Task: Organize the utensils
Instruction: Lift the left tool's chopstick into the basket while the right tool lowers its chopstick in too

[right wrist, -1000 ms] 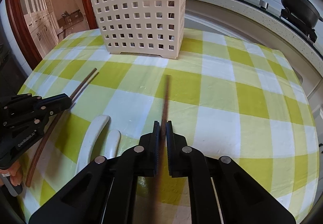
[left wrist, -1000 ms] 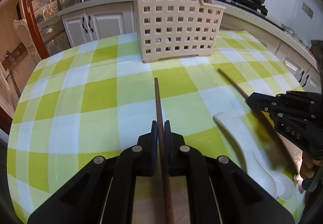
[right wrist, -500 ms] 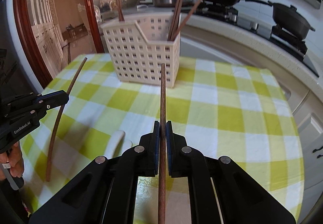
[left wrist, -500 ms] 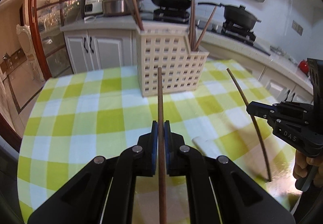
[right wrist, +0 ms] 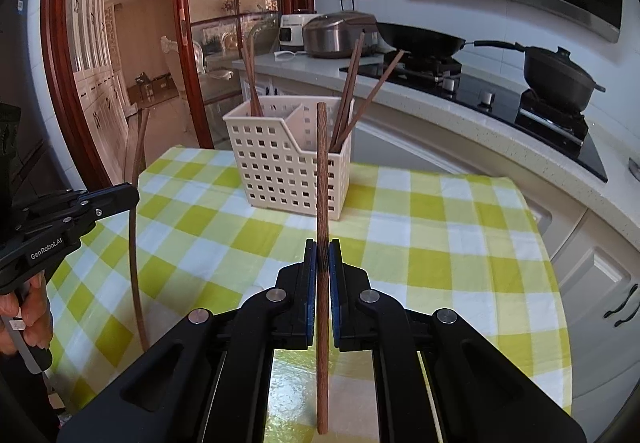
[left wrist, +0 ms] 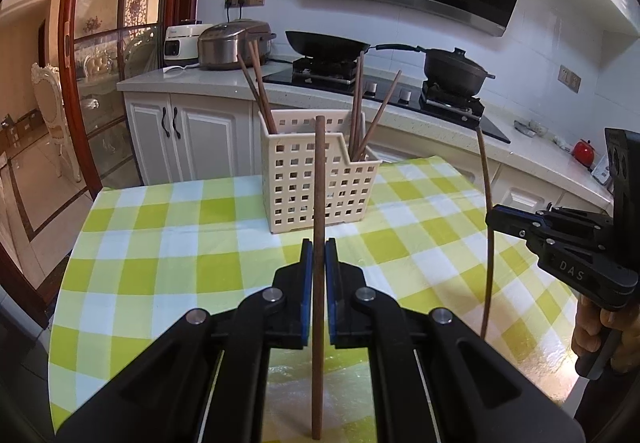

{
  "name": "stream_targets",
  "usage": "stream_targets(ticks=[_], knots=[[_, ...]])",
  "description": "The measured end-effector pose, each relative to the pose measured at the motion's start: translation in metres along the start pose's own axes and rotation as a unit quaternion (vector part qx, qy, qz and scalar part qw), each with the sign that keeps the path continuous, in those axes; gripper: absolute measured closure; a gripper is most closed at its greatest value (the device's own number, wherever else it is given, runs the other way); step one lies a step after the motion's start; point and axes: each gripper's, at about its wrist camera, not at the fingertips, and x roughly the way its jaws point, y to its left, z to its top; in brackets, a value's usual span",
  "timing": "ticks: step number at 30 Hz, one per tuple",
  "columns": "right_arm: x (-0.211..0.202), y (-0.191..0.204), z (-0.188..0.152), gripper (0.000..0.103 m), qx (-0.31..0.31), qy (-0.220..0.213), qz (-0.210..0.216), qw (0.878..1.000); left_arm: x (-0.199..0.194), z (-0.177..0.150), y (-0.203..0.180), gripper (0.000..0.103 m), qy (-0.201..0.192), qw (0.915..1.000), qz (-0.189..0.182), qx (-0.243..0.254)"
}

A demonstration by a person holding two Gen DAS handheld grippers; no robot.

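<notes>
- Left wrist view: the left hand-held gripper (left wrist: 319, 249) is squeezing one long brown wooden chopstick (left wrist: 318, 243) tight between its blue pads, up in the air over the desk (left wrist: 160, 243).
- The stick is thin, round and smooth, and its tip is pointing at the basket (left wrist: 316, 179).
- The basket is cream plastic with rows of little square holes, and it is sitting at the far side of the desk on a yellow, green and white checked cloth.
- Four more brown chopsticks are standing in the basket: two in the left part and two in the right part.
- At the right edge, the right hand-held gripper (left wrist: 490, 217) is pinching a second chopstick (left wrist: 489, 243), with fingers (left wrist: 592, 327) showing on its handle.
- Only this view is showing a small red thing (left wrist: 585, 153) on the far counter.
- Right wrist view: the right hand-held gripper (right wrist: 323, 249) is clamped shut on that second chopstick (right wrist: 322, 203), and its wood grain is showing up close.
- The same basket (right wrist: 280, 167) is standing ahead, with a slanted wall splitting it into two parts.
- At the left edge, the left hand-held gripper (right wrist: 134, 197) is holding its chopstick (right wrist: 134, 243).
- Both views are showing one frying pan (right wrist: 416, 39), one black pot (right wrist: 560, 77) and one silver rice cooker (right wrist: 336, 33) behind.
</notes>
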Motion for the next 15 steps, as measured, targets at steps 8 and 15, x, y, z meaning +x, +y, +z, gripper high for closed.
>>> stream_targets(ticks=[8,15], knots=[[-0.0081,-0.0015,0.0014,0.096,0.003,-0.011,-0.001,1.0,-0.0032,0.0013,-0.001,0.097,-0.004,1.0,-0.005,-0.001],[-0.0106,-0.0012,0.0023,0.096,0.003,-0.015,0.0,1.0,-0.0055,0.0023,-0.0014,0.097,-0.007,0.9999,-0.008,-0.003]])
